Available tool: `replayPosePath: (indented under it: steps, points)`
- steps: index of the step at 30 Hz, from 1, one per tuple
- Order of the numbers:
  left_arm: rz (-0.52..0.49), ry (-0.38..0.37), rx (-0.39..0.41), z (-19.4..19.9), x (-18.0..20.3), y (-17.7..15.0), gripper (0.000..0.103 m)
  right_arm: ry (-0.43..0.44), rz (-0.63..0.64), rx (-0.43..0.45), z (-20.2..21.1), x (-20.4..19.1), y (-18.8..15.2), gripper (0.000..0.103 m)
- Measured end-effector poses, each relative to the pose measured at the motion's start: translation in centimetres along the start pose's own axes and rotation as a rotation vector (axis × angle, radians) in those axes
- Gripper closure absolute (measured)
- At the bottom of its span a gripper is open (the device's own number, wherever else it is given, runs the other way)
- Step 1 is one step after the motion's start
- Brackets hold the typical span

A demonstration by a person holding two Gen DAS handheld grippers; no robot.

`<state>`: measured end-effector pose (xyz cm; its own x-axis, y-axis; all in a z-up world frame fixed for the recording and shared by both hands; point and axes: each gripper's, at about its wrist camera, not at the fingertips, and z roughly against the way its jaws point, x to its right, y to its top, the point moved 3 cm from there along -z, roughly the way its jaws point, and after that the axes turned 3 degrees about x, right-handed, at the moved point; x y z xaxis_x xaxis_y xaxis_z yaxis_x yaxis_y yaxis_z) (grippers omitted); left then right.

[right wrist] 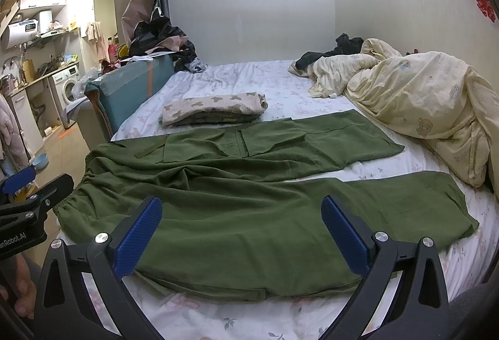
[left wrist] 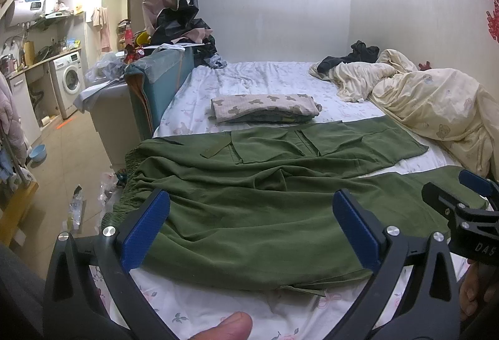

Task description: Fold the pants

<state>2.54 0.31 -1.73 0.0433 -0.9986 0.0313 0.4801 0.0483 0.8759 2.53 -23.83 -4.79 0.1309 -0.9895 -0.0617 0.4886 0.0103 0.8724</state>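
Green pants (left wrist: 249,209) lie spread across the bed, waistband at the left edge, both legs running right with a gap of sheet between them. They also show in the right wrist view (right wrist: 249,199). My left gripper (left wrist: 249,227) is open and empty, hovering over the near leg close to the waistband. My right gripper (right wrist: 241,234) is open and empty, over the near leg further right. The right gripper also shows in the left wrist view (left wrist: 461,199); the left gripper shows in the right wrist view (right wrist: 28,190).
A folded stack of clothes (left wrist: 265,107) lies beyond the pants. A crumpled cream duvet (right wrist: 421,109) fills the right side of the bed. A teal headboard (left wrist: 156,90) and clutter stand at the left, with the floor (left wrist: 71,153) below.
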Motion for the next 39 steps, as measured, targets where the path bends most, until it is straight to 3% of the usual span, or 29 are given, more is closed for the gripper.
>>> replayPosePath:
  steps: [39]
  points:
    - [-0.011,-0.012,-0.01,-0.69,-0.09,-0.12,0.0,0.0,-0.008,-0.006,-0.16,0.02,-0.21,0.0]
